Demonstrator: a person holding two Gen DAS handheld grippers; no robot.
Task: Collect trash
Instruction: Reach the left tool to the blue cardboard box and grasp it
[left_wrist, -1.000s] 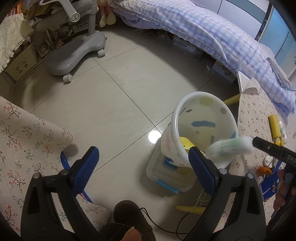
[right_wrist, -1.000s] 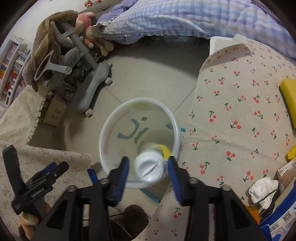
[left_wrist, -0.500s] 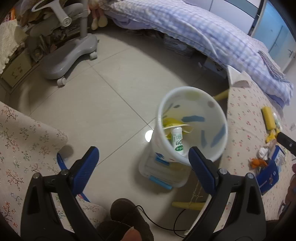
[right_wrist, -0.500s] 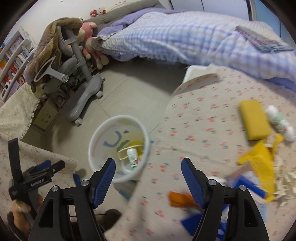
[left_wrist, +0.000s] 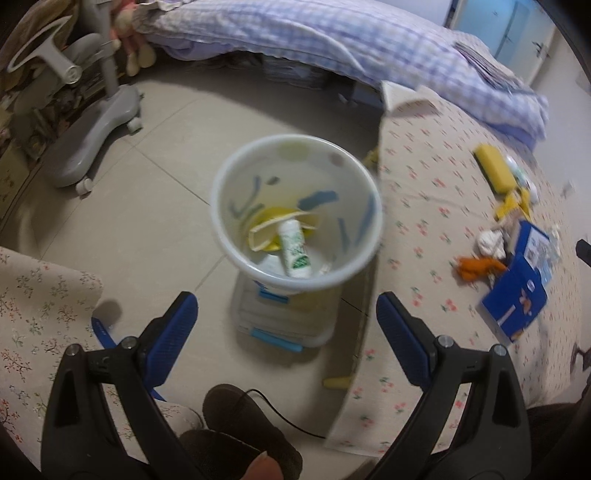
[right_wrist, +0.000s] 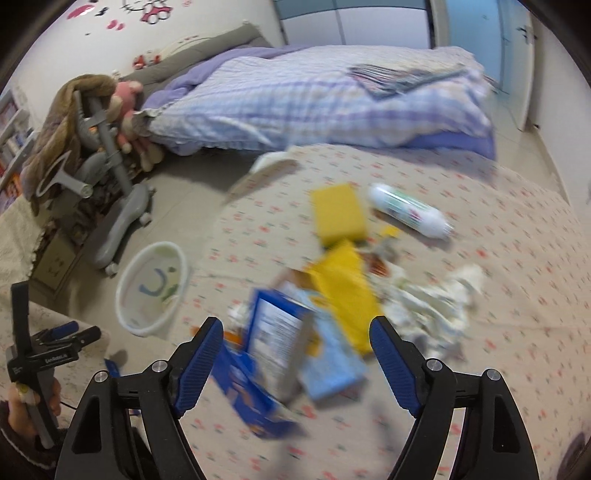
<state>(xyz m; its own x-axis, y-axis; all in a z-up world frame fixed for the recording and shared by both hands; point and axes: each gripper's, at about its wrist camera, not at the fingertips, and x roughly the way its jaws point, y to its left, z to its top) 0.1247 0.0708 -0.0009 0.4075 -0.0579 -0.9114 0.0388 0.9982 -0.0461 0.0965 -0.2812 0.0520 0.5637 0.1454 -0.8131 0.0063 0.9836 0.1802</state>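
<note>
Right gripper (right_wrist: 295, 354) wide open, empty, above blue carton (right_wrist: 266, 354) amid trash heaped near on table (right_wrist: 517, 258). Left gripper (left_wrist: 286, 321) open, empty, over bin (left_wrist: 295, 284) at left. Risk: closing on overlapping litter, scattering scraps floorward.

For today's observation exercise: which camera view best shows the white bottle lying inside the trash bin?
The left wrist view. It looks straight down into the trash bin, so the white bottle with its green print shows among yellow scraps. The right wrist view sees the bin only from the side, far left; the bottle is not discernible there.
</note>
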